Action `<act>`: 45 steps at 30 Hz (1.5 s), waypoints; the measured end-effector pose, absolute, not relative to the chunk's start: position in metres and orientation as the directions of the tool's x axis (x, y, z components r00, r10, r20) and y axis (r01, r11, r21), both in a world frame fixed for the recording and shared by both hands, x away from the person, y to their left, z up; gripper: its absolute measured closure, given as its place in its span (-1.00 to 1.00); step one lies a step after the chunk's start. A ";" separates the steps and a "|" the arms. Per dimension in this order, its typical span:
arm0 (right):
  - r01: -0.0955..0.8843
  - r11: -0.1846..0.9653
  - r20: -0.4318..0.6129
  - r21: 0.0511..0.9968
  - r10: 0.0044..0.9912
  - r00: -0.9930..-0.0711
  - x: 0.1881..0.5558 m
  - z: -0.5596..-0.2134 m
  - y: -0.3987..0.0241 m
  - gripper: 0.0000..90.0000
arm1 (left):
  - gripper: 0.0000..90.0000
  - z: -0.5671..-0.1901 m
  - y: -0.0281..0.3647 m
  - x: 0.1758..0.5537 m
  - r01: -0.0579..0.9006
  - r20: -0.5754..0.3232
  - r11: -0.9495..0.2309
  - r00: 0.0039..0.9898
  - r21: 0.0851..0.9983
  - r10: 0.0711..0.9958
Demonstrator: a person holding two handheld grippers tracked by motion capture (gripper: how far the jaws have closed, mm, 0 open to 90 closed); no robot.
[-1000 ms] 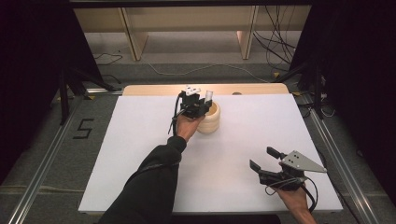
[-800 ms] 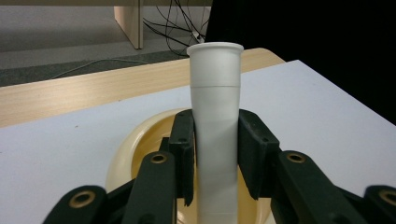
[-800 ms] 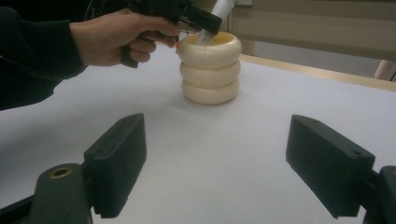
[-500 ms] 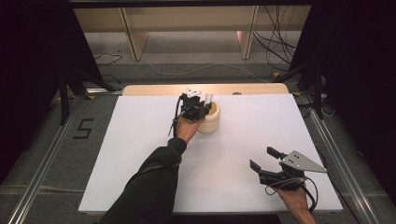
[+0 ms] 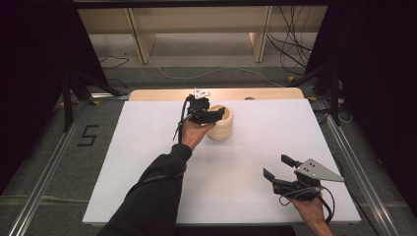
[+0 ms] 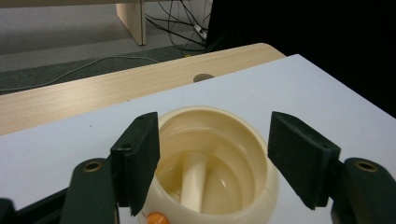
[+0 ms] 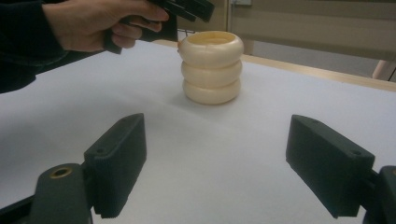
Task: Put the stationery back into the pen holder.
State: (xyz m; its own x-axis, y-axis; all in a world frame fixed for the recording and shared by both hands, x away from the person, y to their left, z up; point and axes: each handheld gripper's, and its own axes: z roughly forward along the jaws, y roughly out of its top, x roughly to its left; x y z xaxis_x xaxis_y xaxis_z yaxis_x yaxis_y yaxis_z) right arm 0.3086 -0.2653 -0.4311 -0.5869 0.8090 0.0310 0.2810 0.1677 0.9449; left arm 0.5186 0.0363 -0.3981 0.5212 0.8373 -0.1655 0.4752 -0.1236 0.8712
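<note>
Item: cream ringed pot (image 5: 220, 123), three stacked bulges, upright on the white worktop (image 5: 123, 162) toward its 12 o'clock edge, a cream peg (image 6: 191, 184) standing inside it. Left tool (image 5: 212, 114) hangs over the pot's rim from 9 o'clock; its jaws have just been opening and stand spread either side of the mouth, nothing pressed between them. Right tool (image 5: 278, 166) rests at 5 o'clock on the worktop, well apart from the pot, jaws wide and empty.
</note>
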 end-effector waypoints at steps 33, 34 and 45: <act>0.295 0.171 0.044 0.940 0.797 -0.602 0.309 -0.432 -0.263 -0.53 | -0.47 -0.388 0.067 0.458 0.458 -0.216 -0.163 0.667 0.874 0.713; 0.295 0.170 0.045 0.940 0.797 -0.603 0.309 -0.433 -0.262 -0.53 | -0.48 -0.388 0.067 0.456 0.459 -0.225 -0.154 0.667 0.875 0.710; 0.302 0.179 0.046 0.936 0.789 -0.612 0.309 -0.433 -0.260 -0.53 | -0.54 -0.388 0.069 0.440 0.431 -0.216 -0.172 0.711 0.886 0.669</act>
State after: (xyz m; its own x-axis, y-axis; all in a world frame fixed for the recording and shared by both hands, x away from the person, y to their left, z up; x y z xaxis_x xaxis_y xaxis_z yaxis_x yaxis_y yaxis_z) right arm 0.3092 -0.2600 -0.4334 -0.6125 0.7891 0.0463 0.3018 0.1793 0.9364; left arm 0.4398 0.0688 -0.3882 0.7110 0.6691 -0.2160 0.4313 -0.1724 0.8856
